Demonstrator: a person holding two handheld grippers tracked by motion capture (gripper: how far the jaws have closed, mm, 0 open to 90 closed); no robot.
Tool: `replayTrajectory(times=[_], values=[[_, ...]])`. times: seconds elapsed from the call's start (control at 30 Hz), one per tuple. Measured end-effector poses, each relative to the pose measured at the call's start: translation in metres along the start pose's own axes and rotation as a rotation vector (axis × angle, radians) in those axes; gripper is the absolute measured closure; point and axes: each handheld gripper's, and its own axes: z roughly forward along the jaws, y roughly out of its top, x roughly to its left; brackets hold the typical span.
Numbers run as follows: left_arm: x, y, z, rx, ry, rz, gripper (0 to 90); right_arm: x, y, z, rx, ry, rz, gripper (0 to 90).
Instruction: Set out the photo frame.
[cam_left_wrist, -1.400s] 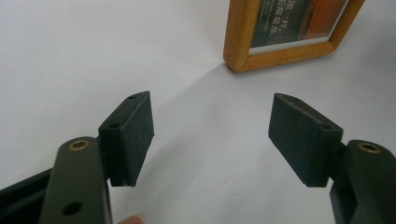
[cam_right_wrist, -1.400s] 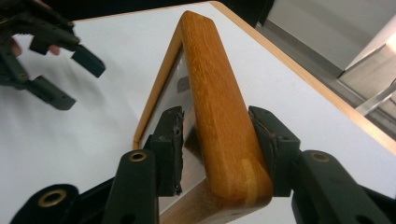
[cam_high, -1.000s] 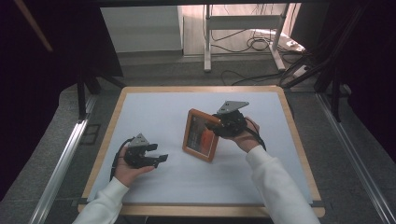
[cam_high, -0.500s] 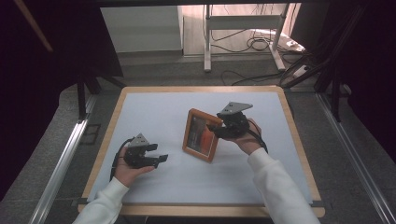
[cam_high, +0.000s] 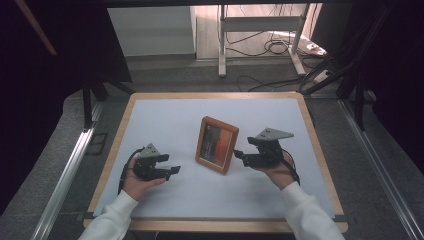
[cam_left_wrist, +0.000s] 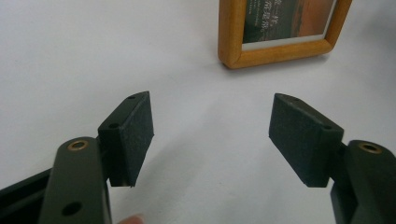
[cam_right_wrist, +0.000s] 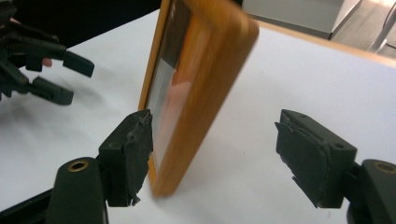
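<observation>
A wooden picture frame (cam_high: 216, 145) stands upright near the middle of the white table top (cam_high: 165, 120), leaning slightly back. My right gripper (cam_high: 238, 156) is just to its right, low over the table. Its jaws have just been opening and now stand wide apart. In the right gripper view the frame's (cam_right_wrist: 201, 84) side edge lies between the jaws of the right gripper (cam_right_wrist: 215, 149), close to the left pad (cam_right_wrist: 133, 149), and looks blurred. My left gripper (cam_high: 175, 170) rests open left of the frame, with nothing between its jaws. From the left gripper (cam_left_wrist: 212, 133), the frame's lower corner (cam_left_wrist: 280, 46) is seen ahead.
A wooden rim (cam_high: 115, 145) runs around the table. Beyond the far edge, metal stand legs (cam_high: 221, 45) and loose cables (cam_high: 275, 47) are on the floor. Dark posts rise at both far corners. The left gripper (cam_right_wrist: 51, 74) also appears at the far left of the right gripper view.
My right gripper has come off the frame's upper right edge, opened, and moved right and toward the person. The frame stays standing in place. The left hand has not moved.
</observation>
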Motion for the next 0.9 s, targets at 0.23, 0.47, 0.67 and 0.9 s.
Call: replayTrajectory(times=[0.23, 0.47, 0.67, 0.9], values=[[-0.001, 0.0, 0.001, 0.0, 0.001, -0.003, 30.2, 0.013, -0.029, -0.007, 0.01, 0.002, 0.001, 45.1], [-0.002, 0.0, 0.001, 0.001, 0.0, 0.003, 30.1, 0.038, -0.045, -0.001, 0.061, 0.043, -0.064, 81.4], [-0.002, 0.0, 0.0, -0.002, -0.003, 0.002, 30.1, 0.053, -0.049, 0.018, 0.117, 0.084, -0.116, 89.4], [-0.002, 0.0, 0.0, -0.001, -0.004, 0.003, 30.1, 0.063, -0.05, 0.035, 0.147, 0.099, -0.136, 89.5]])
